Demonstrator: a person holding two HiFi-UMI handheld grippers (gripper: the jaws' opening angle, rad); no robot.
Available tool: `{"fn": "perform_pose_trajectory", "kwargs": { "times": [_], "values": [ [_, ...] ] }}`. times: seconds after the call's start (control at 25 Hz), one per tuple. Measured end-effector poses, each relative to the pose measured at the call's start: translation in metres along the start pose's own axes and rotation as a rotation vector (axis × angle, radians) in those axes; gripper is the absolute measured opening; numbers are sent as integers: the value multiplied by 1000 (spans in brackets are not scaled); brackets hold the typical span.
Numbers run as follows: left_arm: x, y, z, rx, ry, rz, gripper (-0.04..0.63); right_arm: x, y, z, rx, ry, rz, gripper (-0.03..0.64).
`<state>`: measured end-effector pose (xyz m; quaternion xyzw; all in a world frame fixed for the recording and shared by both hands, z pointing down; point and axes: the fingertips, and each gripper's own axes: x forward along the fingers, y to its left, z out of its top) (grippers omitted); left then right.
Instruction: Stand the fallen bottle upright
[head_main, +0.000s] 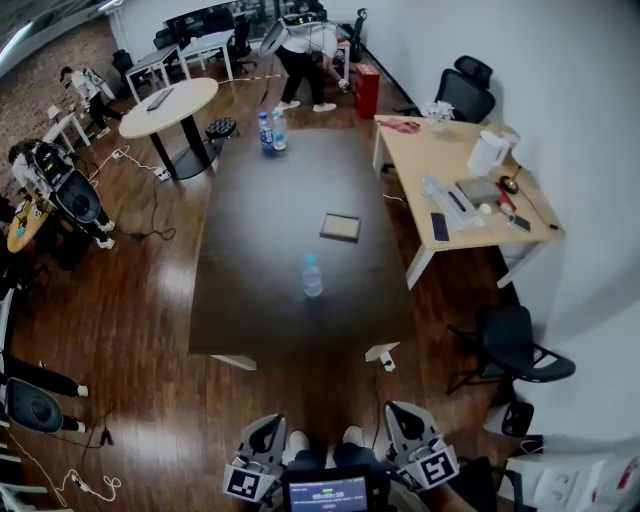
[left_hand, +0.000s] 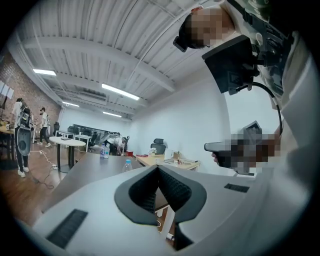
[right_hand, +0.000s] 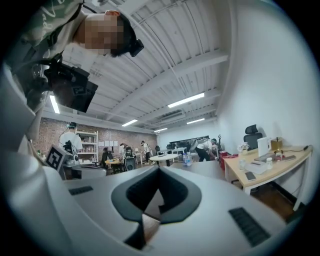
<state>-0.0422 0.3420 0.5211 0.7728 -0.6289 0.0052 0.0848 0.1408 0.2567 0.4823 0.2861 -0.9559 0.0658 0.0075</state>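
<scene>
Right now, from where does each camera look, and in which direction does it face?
Head view: worn on the head, facing steeply down at the dark table and upright bottle; left tongs and right tongs show at the bottom.
Left gripper view: rides the left tongs, looking level over the table; shut jaws, person at right.
Right gripper view: rides the right tongs, level; shut jaws, person at left.
Shared: all three show two far bottles.

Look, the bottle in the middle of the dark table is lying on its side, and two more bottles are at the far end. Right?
No, the bottle in the middle of the dark table is standing upright, not lying on its side, and two more bottles are at the far end. The head view shows it.
</scene>
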Motion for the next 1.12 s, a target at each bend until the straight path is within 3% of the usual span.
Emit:
{"fn": "perform_pose_trajectory", "kwargs": {
  "times": [0.2, 0.76, 1.12],
  "values": [
    [1, 4, 3, -18, -14, 3, -9, -4, 4, -1, -49, 22, -24, 18],
    [17, -7, 14, 40, -38, -42, -9, -4, -9, -1, -59, 16, -41, 18],
    [20, 0, 10, 4, -28, -37, -9, -4, -11, -3, -44, 21, -54, 18]
  ]
}}
